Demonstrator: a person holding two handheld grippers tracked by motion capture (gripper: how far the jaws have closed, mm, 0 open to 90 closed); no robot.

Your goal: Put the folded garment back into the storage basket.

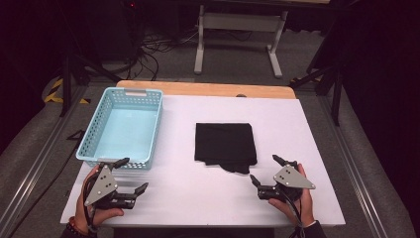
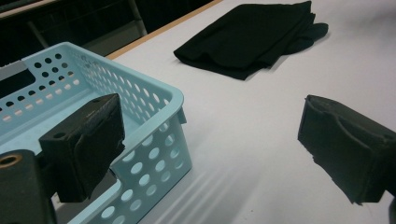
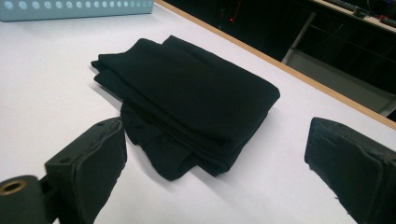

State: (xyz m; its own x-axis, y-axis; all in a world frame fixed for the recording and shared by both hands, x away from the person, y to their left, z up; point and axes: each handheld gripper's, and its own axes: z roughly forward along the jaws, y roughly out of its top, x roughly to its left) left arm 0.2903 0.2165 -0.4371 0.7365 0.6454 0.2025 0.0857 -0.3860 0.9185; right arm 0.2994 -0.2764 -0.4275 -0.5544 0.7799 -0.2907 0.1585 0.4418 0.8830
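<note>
A folded black cloth lies mid-table, beside a light blue basket. The left gripper and right gripper are held spread, empty, near the table's front edge. No writing is seen.

matt black cloth, a glossy perforated plastic basket, and a smooth white table cover edged in wood.

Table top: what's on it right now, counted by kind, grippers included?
Folded black cloth: 1
Light blue basket: 1
Grippers: 2, the left gripper and right gripper, both with jaws open and nothing between them
Total: 4
</note>
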